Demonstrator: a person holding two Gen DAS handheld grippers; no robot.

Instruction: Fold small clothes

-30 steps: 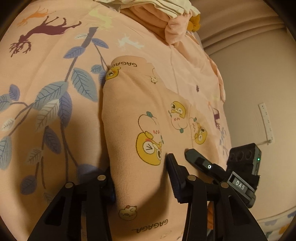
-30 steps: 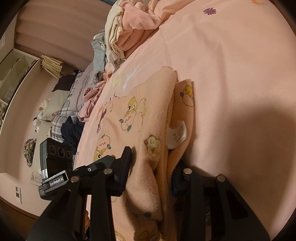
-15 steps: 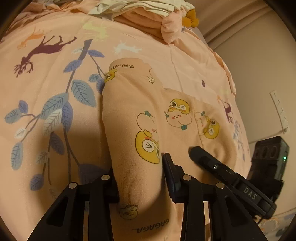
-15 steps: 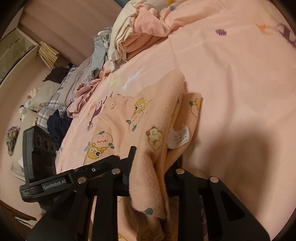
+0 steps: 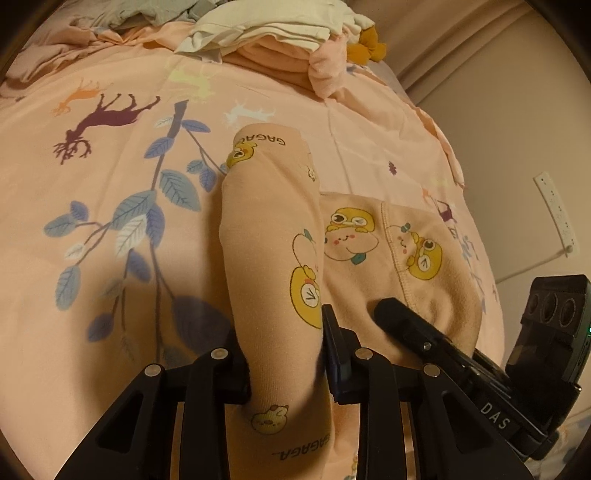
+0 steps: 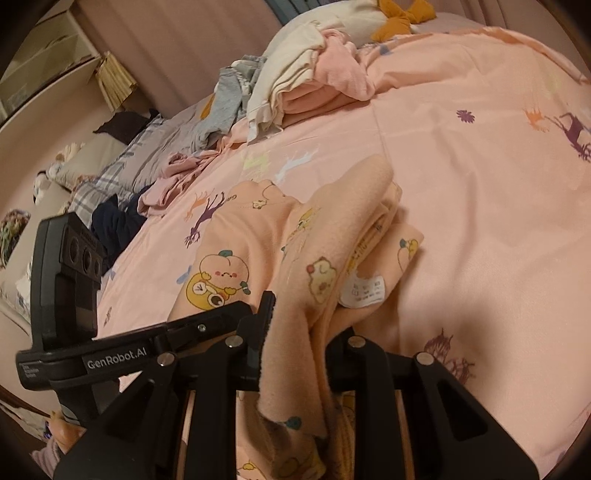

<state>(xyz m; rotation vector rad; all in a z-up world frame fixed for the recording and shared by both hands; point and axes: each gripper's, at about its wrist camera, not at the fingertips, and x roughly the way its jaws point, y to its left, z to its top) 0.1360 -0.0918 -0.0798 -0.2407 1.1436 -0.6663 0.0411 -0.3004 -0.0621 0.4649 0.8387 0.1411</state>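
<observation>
A peach child's garment (image 5: 269, 221) printed with yellow cartoon animals lies on the pink bedspread (image 5: 110, 184). My left gripper (image 5: 282, 332) has a long folded ridge of it between its jaws, which are closing; the pads press the fabric. My right gripper (image 6: 301, 321) is shut on the bunched fleecy edge of the same garment (image 6: 258, 236), which hangs over its jaws. A white care label (image 6: 364, 290) shows beside that fold. Each gripper appears in the other's view, close alongside: the right one (image 5: 406, 325), the left one (image 6: 207, 325).
A heap of unfolded clothes (image 5: 277, 33) sits at the far side of the bed, also seen as cream and pink items (image 6: 306, 74). Grey, checked and dark clothes (image 6: 110, 218) lie at the left. A wall with a power strip (image 5: 554, 214) stands right.
Both grippers have risen and narrowed onto the garment. The gripped folds lift off the bedspread, and the far clothes heap comes further into view.
</observation>
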